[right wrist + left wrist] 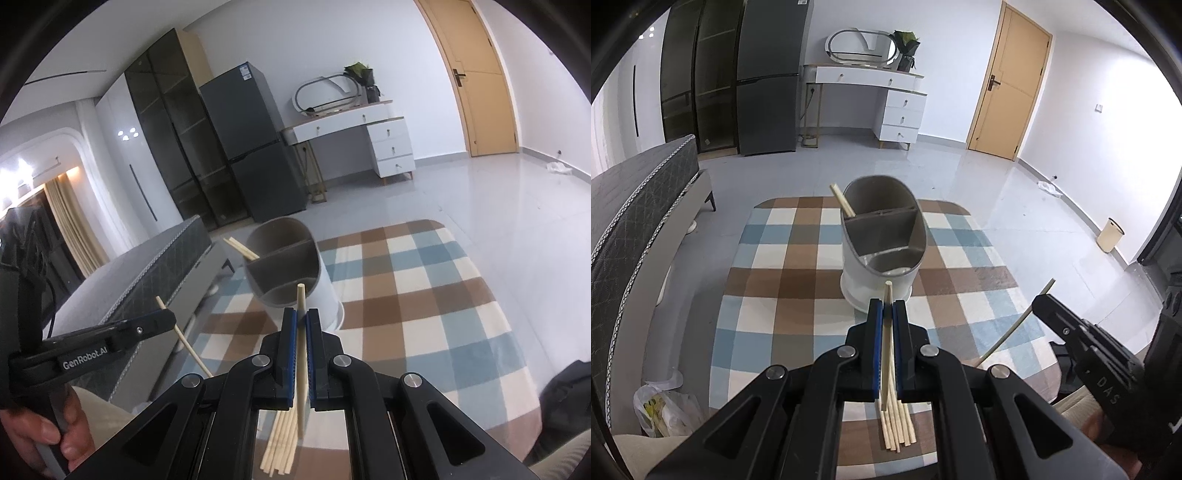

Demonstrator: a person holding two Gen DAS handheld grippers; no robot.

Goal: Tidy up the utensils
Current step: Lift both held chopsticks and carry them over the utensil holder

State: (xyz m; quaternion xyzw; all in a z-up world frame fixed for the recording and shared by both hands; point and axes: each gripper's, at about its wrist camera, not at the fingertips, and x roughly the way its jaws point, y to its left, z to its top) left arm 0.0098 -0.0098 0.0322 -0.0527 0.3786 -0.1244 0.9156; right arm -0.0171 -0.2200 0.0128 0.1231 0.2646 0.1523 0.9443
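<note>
A white utensil holder (882, 243) with grey divided compartments stands on the checked table; it also shows in the right wrist view (291, 273). Chopsticks (842, 201) lean out of its far-left compartment. My left gripper (887, 304) is shut on a single chopstick (886, 350), held above the table in front of the holder. My right gripper (301, 314) is shut on another chopstick (301, 354). A bundle of loose chopsticks (897, 424) lies on the table below both grippers, also in the right wrist view (280, 439).
The checked tablecloth (783, 280) covers the table. A dark bed (631, 206) stands to the left, a plastic bag (665, 406) on the floor beside it. The right gripper (1067, 325) shows in the left wrist view.
</note>
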